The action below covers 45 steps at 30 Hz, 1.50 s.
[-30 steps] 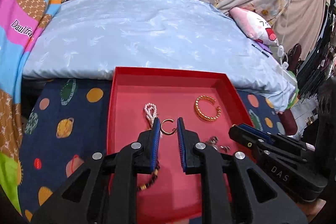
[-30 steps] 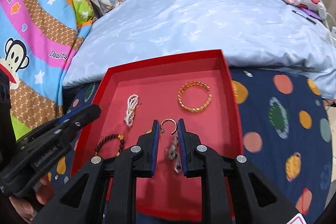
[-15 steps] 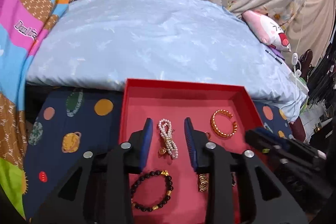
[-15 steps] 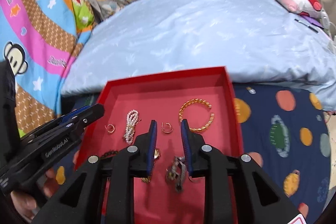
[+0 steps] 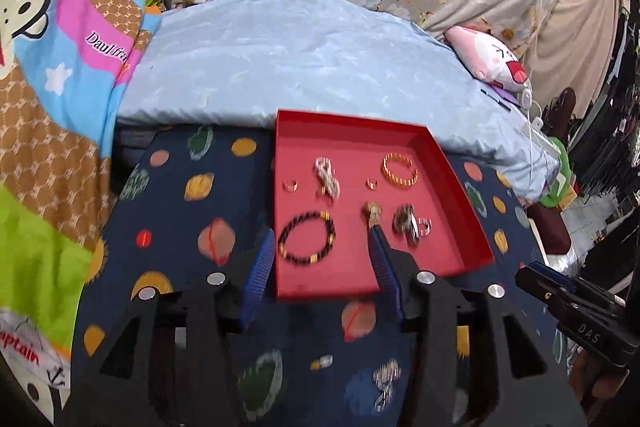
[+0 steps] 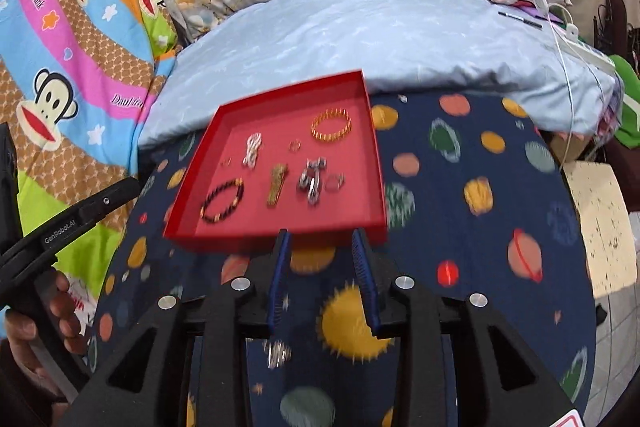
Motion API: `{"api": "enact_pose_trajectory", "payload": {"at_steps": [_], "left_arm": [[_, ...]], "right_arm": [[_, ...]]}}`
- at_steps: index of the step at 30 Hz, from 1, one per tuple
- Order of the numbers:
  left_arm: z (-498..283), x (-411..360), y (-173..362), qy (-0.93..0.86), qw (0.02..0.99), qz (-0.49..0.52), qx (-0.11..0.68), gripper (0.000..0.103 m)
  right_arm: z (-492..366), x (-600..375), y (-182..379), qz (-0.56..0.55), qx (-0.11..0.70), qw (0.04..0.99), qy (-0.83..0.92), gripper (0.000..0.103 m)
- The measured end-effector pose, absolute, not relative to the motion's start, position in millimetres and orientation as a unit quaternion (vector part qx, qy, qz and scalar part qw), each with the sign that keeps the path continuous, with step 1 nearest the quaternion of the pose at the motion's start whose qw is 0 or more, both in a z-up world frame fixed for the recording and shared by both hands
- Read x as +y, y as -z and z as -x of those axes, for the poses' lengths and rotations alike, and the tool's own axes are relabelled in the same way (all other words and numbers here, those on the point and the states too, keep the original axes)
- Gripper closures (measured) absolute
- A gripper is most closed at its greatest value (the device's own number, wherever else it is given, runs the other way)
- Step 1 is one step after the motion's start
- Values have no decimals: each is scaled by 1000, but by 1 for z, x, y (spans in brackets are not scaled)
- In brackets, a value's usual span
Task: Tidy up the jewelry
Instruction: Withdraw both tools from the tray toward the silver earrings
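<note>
We see a red tray (image 6: 276,227) on the planet-print cloth (image 6: 472,195), holding the jewelry: gold bangle (image 6: 331,127) at the far right, pearl string (image 6: 253,149) far left, dark bead bracelet (image 6: 222,201) near left, gold clasp piece (image 6: 277,185) in the middle, silver pieces (image 6: 312,179) beside it. Left gripper (image 5: 322,257) is spread wide, empty, over the tray's near edge. Right gripper (image 6: 322,251) is spread too, empty, just short of the tray. A small silver piece (image 5: 384,381) lies on the cloth outside the tray.
</note>
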<state>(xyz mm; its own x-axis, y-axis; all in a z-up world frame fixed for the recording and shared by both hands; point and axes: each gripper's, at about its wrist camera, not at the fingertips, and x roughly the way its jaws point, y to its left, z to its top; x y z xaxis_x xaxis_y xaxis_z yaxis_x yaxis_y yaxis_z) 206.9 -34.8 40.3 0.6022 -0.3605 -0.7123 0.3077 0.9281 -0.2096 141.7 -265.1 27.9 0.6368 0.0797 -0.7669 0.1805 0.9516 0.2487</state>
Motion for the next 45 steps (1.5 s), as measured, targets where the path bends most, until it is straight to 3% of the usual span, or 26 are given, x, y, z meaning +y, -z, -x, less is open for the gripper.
{"api": "enact_pose_trajectory", "payload": {"at_steps": [20, 41, 45], "left_arm": [[-100, -8, 34, 171, 850, 21, 498, 54], [-94, 0, 48, 161, 841, 18, 516, 51], [-94, -1, 49, 162, 840, 18, 518, 51]], "right_arm": [[-48, -217, 31, -146, 496, 855, 25, 71], [-132, -184, 46, -85, 503, 860, -14, 72], [-142, -183, 55, -80, 510, 856, -15, 76]]}}
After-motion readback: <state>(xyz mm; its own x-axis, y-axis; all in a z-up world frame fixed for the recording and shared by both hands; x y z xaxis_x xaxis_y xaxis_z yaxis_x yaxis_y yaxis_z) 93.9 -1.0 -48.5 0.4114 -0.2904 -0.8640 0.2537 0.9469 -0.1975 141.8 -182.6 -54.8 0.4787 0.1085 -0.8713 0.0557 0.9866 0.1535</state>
